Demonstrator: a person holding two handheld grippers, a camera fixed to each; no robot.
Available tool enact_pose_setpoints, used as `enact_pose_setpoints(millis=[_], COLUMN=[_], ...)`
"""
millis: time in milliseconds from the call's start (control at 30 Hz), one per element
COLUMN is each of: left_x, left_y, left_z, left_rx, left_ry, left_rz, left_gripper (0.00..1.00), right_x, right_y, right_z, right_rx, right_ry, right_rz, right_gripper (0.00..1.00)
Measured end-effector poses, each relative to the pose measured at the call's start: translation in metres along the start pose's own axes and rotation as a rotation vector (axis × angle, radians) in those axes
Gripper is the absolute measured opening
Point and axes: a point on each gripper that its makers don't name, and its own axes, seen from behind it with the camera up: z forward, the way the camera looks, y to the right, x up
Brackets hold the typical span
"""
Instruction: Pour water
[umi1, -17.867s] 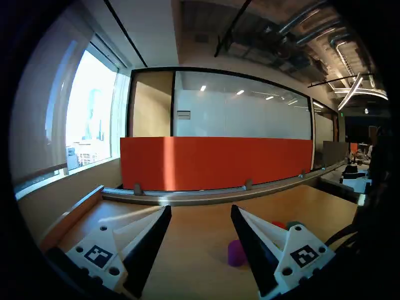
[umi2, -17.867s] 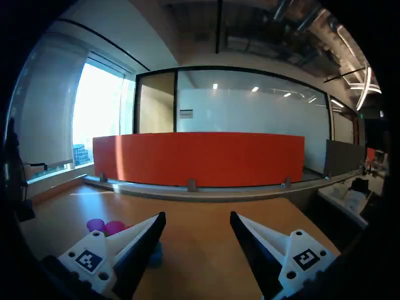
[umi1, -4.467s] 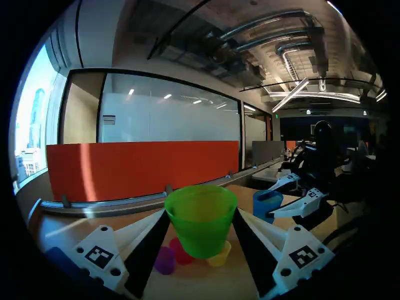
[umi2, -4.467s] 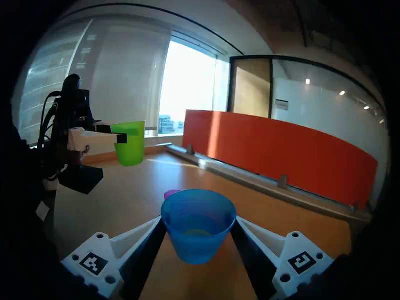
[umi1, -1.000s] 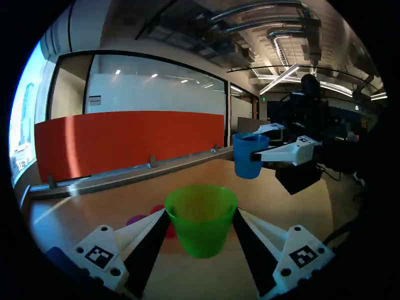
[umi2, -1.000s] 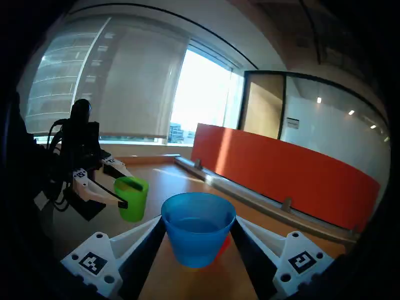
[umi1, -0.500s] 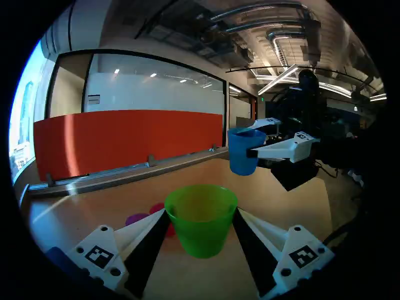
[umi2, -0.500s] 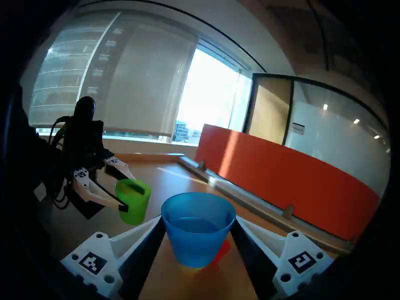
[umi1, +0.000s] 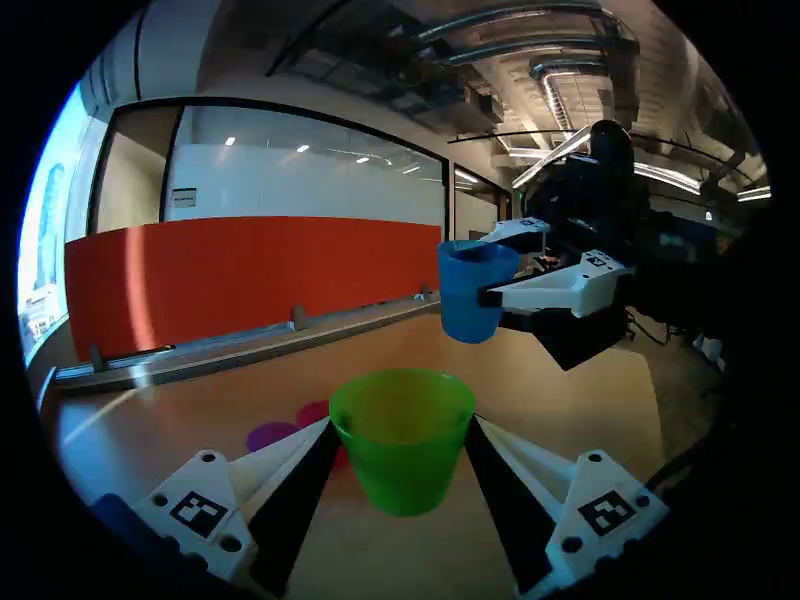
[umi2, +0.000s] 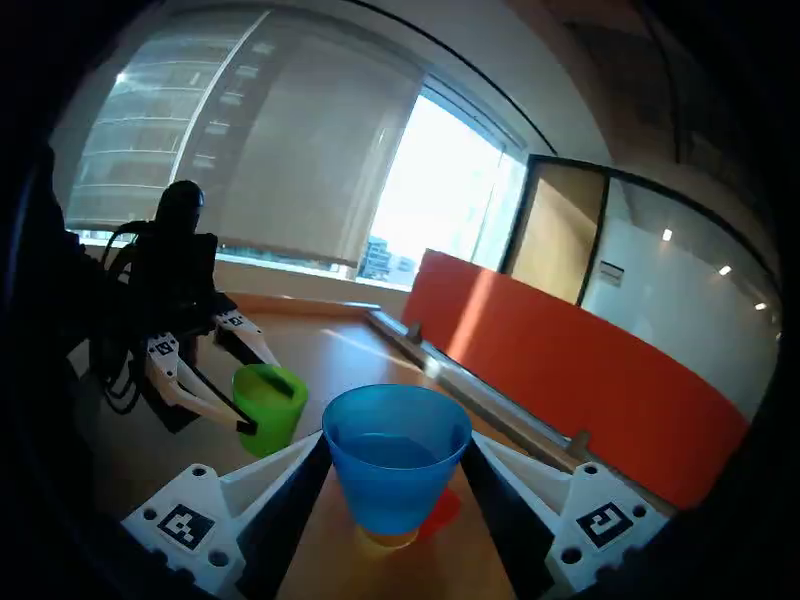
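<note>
Left tool (umi1: 400, 422) grasps the green cup (umi1: 403, 445); right tool (umi2: 396, 438) grasps the blue cup (umi2: 397, 475) holding water, both held above the worktop (umi1: 570, 390).

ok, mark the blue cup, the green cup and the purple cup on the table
blue cup (umi2: 397, 490), right gripper view, front of its wall.
green cup (umi1: 403, 465), left gripper view, front of its wall.
purple cup (umi1: 270, 436), left gripper view, its visible top.

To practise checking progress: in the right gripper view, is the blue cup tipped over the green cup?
No: the blue cup sits upright between the right tongs, apart from the green cup.
</note>
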Motion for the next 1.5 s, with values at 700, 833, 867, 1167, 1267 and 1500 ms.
enact_pose_setpoints(millis=[700,833,867,1167,1267,1500], left_x=[-0.006,-0.005,-0.005,-0.007,-0.008,-0.007], left_y=[0.008,0.008,0.008,0.01,0.011,0.013], left_z=[-0.001,0.0,0.0,0.001,0.001,0.003], left_rx=[-0.013,-0.018,-0.019,-0.034,-0.038,-0.043], left_ry=[0.008,0.013,0.014,0.016,0.015,0.017], left_rz=[0.02,0.018,0.018,0.017,0.017,0.023], left_gripper=[0.85,0.86,0.86,0.86,0.86,0.86], right_x=[0.021,0.024,0.025,0.028,0.029,0.032], right_y=[-0.007,-0.008,-0.008,-0.01,-0.01,-0.009], right_z=[0.024,0.028,0.029,0.038,0.04,0.044], right_rx=[0.048,0.054,0.056,0.066,0.071,0.076], right_ry=[0.006,0.006,0.006,0.001,0.001,0.001], right_rz=[-0.12,-0.137,-0.142,-0.183,-0.192,-0.22], right_gripper=[0.9,0.9,0.9,0.9,0.9,0.9])
